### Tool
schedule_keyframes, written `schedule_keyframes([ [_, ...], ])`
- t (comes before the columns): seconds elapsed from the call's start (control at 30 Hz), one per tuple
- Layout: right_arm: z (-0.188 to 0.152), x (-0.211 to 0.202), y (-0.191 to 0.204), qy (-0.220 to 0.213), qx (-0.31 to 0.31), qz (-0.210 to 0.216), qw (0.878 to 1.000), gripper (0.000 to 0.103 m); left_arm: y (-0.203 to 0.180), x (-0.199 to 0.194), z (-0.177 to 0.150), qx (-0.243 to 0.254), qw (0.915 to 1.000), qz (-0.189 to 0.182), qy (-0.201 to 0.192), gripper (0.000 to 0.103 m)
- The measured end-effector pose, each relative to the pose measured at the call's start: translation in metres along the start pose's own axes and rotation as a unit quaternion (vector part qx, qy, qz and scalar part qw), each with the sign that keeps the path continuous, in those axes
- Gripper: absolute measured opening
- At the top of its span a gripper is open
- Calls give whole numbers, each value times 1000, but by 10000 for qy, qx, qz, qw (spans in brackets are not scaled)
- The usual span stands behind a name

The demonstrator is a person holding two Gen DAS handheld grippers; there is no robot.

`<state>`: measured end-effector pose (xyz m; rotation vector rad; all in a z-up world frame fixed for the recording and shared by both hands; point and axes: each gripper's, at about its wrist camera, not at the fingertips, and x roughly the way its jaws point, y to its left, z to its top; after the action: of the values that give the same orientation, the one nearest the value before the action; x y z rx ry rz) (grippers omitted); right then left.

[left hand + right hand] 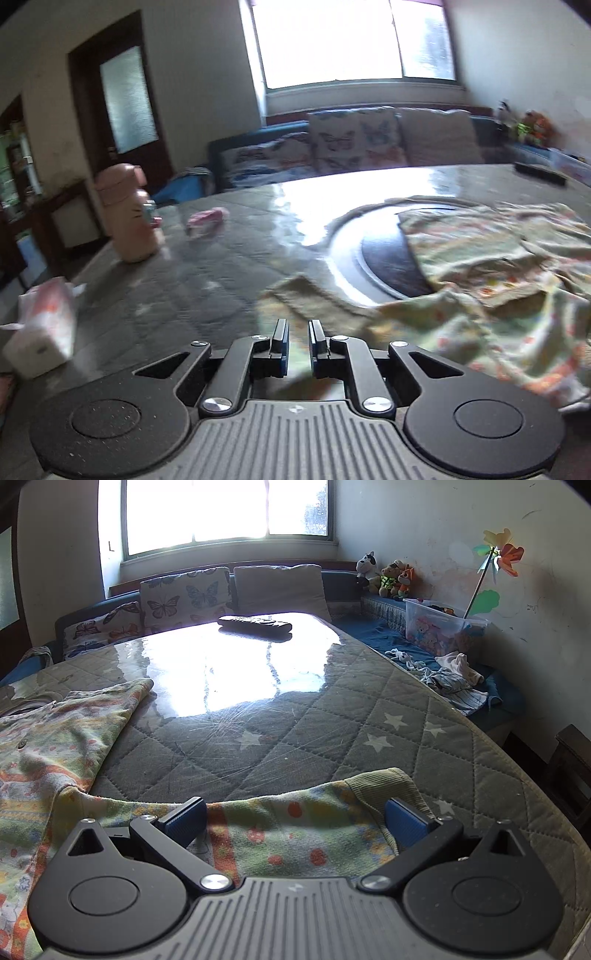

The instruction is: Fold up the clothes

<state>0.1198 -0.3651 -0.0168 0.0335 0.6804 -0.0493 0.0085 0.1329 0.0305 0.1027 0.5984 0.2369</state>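
A child's patterned garment [480, 280] in pale green with orange and yellow prints lies crumpled on the glass-topped table. In the left wrist view my left gripper [298, 332] hovers over its ribbed cuff [306, 295], jaws nearly together with a narrow gap and nothing between them. In the right wrist view the same garment [55, 746] spreads left, and one sleeve with a green ribbed cuff [384, 782] lies under my right gripper [295, 812], which is wide open above it.
The table [332, 716] has a quilted star cover under glass. A pink flask [127, 214], a tissue pack [44, 332] and a small pink item [207, 218] stand at left. A remote [255, 623] lies far back. A sofa with cushions [184, 594] stands behind.
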Motion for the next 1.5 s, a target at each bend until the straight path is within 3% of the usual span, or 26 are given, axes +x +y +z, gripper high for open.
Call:
schedule_keyframes([
  [0.07,0,0,0,-2,3,4,10000,103,-14,7,1,207,9997,-137,35,19],
  [0.17,0,-1,-1,-9,10,11,10000,103,-28,17,1,462,9987,-201,82,35],
  [0.33,-1,-1,-1,-17,16,13,10000,103,-37,27,0,666,9975,-202,102,37],
  [0.37,-1,-1,-1,-18,17,13,10000,103,-36,28,1,618,9978,-199,116,35],
  [0.47,-1,-1,-1,-20,18,12,10000,103,-26,31,3,433,9988,-169,124,11],
  [0.5,-1,-1,-1,-20,18,11,10000,103,-21,30,4,359,9993,-104,76,8],
  [0.7,-1,-1,0,-18,15,7,10000,103,31,15,14,-478,9963,685,-215,6],
  [0.9,-1,-1,0,-16,13,3,10000,103,84,21,4,-1145,9836,1390,32,6],
  [1.1,1,0,1,17,-14,-12,10000,103,91,31,-17,-1435,9772,1520,362,5],
  [1.23,2,1,1,47,-40,12,10000,103,95,17,-26,-1767,9704,1597,398,6],
  [1.5,10,9,4,97,-217,191,9995,103,90,16,-27,-1486,9714,1768,555,8],
])
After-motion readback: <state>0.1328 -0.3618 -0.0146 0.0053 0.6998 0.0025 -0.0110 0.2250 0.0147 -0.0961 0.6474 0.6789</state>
